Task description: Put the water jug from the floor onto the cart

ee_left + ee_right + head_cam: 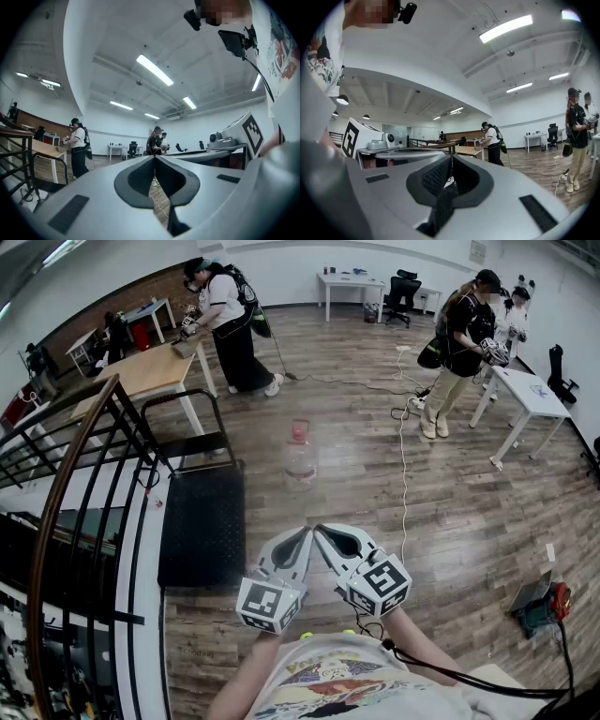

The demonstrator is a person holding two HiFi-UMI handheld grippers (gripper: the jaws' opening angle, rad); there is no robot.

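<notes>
On the floor (pixel 450 521) at twelve o'clock, the water jug (pixel 300 457) waits.
Nothing is done yet: my left gripper (pixel 302 538) and right gripper (pixel 325 534) are closed and empty, and the cart (pixel 202 521) at ten o'clock is bare.

left gripper (pixel 306 532): grey, black lining, black-white marker cube (pixel 270 604) | right gripper (pixel 319 531): same | shirt (pixel 328 682): white, colourful print | cable (pixel 469 677): black

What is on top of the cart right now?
Nothing shows on the black deck of the cart. The water jug stands on the wood floor beside it, not touching it. The space under the deck is hidden.
</notes>
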